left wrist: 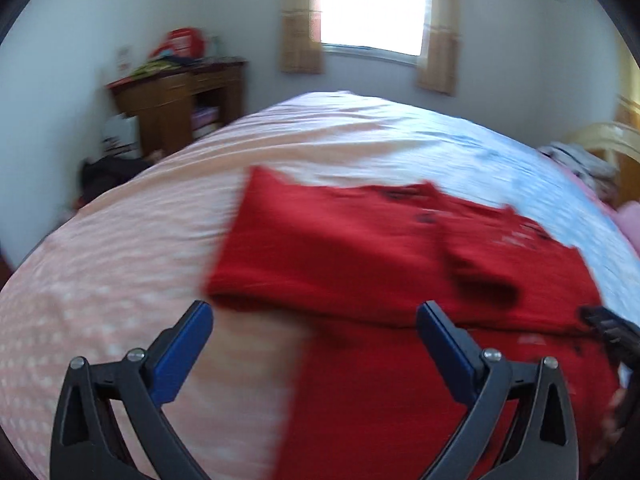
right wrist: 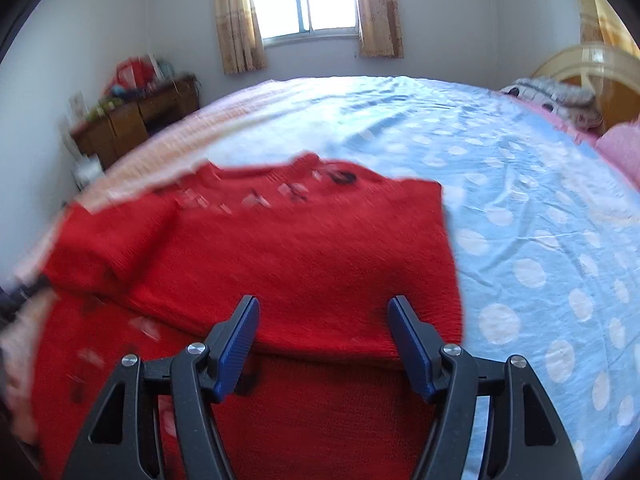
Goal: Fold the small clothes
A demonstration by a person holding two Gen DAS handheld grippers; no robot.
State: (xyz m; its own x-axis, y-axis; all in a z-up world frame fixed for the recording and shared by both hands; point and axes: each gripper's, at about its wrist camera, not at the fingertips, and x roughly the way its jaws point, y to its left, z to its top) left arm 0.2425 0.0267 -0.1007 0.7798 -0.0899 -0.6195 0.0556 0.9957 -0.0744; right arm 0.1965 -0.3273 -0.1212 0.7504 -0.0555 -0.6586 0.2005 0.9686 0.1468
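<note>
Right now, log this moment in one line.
left claw: open, empty | right claw: open, empty | red sweater: folded over, on bed

Left tool (left wrist: 314, 312) wide apart, right tool (right wrist: 322, 308) parted.

Home bedroom, made bed (right wrist: 520, 200), curtained window (right wrist: 308, 4), seemingly a cluttered wooden desk (left wrist: 180, 96)

Red knit sweater (right wrist: 280, 248) ahead of both hand-held grippers, with small white and black marks near its far edge. Bed sheet (right wrist: 520, 216) was light blue with white polka dots to the right of it, peach-pink with pale dots (left wrist: 100, 280) to the left. Gripper pads (left wrist: 180, 356) were blue on black frames. Curtains (right wrist: 236, 20) were tan; desk (left wrist: 168, 108) was brown wood.
</note>
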